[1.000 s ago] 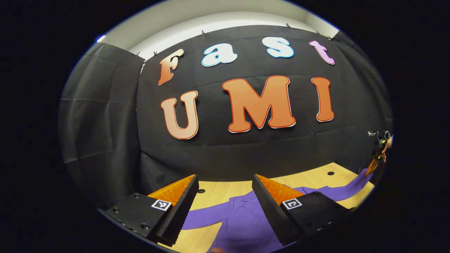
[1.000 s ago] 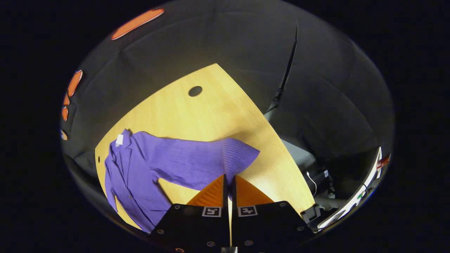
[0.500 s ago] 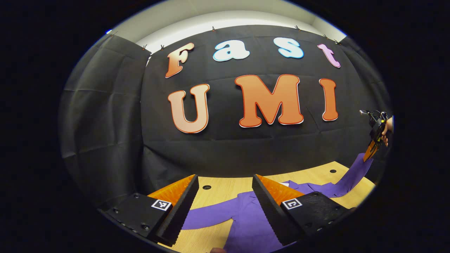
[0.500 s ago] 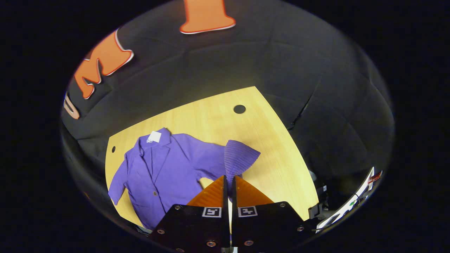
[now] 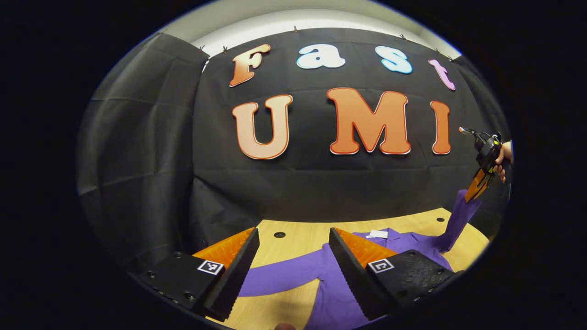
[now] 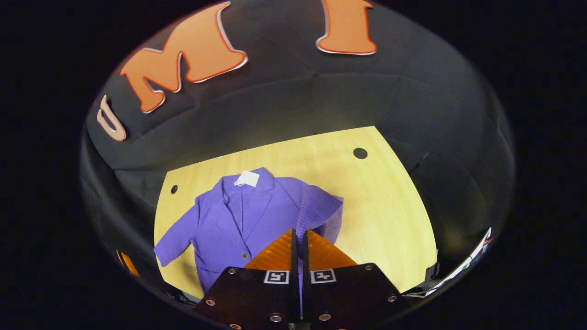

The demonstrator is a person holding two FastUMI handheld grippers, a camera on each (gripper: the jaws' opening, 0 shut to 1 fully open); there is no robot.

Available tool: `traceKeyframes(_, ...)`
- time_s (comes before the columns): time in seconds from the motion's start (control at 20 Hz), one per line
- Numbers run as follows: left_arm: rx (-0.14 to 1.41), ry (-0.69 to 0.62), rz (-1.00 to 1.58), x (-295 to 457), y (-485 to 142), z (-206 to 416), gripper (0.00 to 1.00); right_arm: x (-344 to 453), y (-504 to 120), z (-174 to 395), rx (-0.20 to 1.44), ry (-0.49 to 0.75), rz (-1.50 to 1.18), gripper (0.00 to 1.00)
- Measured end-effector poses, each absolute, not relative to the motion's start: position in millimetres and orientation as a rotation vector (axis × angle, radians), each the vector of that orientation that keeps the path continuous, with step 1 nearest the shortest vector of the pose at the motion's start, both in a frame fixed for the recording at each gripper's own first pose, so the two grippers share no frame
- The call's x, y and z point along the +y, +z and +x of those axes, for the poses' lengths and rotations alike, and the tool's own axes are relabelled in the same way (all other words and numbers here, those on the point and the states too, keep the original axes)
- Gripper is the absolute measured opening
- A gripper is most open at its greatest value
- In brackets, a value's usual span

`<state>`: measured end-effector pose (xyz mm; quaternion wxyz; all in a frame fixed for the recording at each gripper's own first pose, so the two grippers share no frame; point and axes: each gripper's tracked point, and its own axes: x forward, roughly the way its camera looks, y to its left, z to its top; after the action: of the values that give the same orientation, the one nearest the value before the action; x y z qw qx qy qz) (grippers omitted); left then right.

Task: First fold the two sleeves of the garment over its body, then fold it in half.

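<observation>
r gripper clamped on sleeve, lifted it off table since 1s ago, swinging over jacket body; l gripper wide open, empty.

Left gripper view low, facing booth wall, right gripper view high, looking down, both sharing table and garment

A purple collared garment lies face-up on the table, one ribbed-cuffed sleeve lifted.

The sleeve is being lifted higher off the table and carried over the jacket by the right gripper.
</observation>
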<state>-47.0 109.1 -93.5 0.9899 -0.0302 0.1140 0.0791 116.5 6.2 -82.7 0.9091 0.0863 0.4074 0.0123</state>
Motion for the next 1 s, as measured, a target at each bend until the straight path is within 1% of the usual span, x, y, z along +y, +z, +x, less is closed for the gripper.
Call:
traceKeyframes(0.25, 0.252, 0.184, -0.056, 141.4, -106.2, -51.5, 0.98, 73.6, -71.9, 128.9, 0.827, 0.105, 0.121, 0.02)
traceKeyframes(0.5, 0.276, 0.21, -0.054, 164.4, -118.1, -52.2, 0.98, 136.6, -74.6, 139.4, 0.833, 0.183, 0.089, 0.02)
traceKeyframes(0.85, 0.299, 0.241, -0.04, 183.5, -127.7, -60.6, 0.98, 204.6, -82.9, 142.3, 0.84, 0.272, 0.117, 0.02)
traceKeyframes(1.0, 0.309, 0.244, -0.033, 185.8, -130.6, -59.6, 0.98, 233.9, -80.5, 137.8, 0.83, 0.337, 0.167, 0.04)
